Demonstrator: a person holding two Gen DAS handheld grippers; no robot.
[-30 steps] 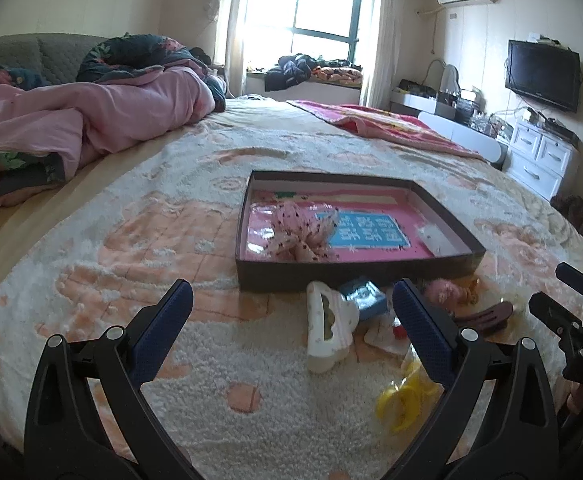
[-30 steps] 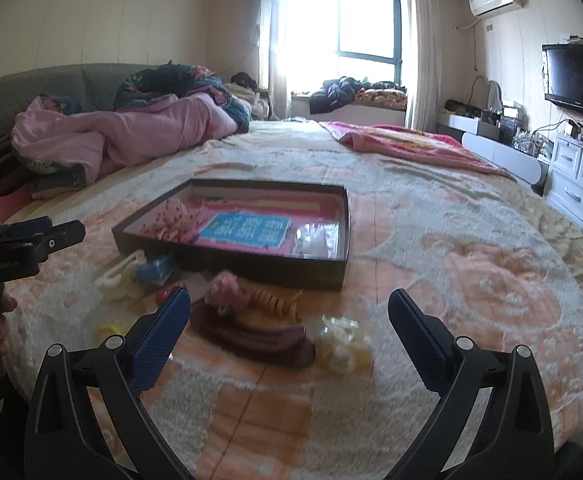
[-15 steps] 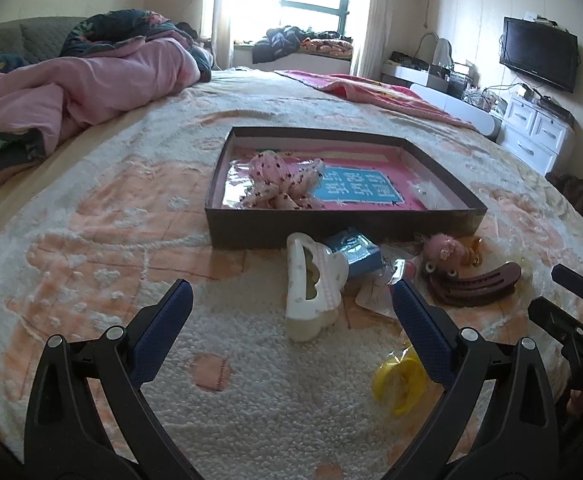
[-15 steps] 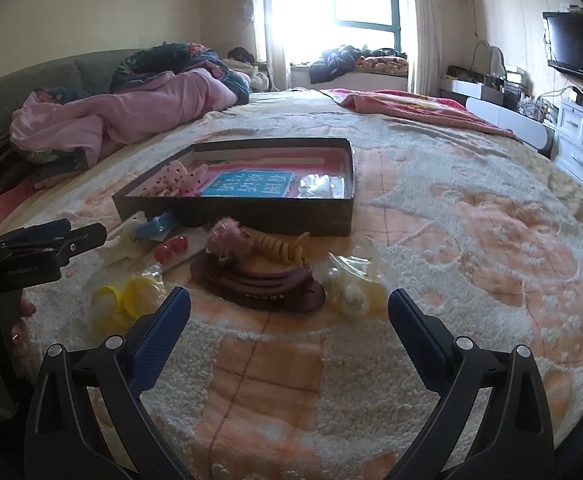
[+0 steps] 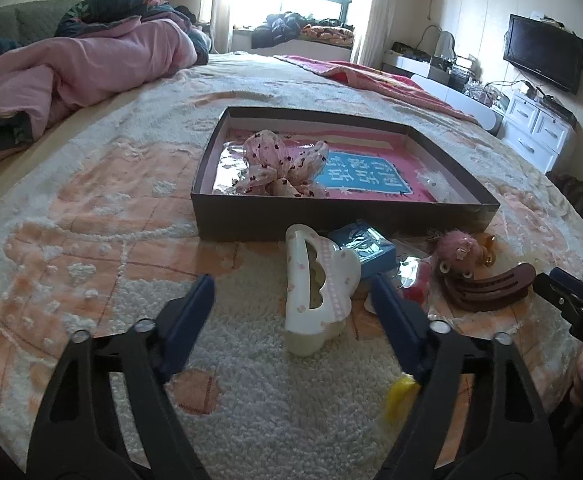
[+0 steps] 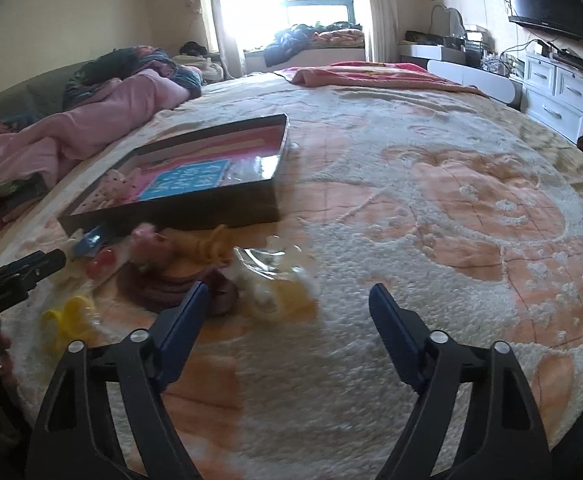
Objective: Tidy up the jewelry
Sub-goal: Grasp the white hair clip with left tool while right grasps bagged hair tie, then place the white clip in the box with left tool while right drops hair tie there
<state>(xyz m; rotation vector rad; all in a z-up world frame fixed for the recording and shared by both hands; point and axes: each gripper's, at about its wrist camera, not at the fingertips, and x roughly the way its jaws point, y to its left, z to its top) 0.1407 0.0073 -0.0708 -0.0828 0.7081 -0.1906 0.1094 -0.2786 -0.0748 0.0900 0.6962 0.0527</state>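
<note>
In left view only: white hair clip [image 5: 318, 288] between claw tips.

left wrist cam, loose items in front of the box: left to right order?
White claw clip → blue packet → pink fuzzy hair tie → brown claw clip → tip of the right gripper at the frame edge.
</note>
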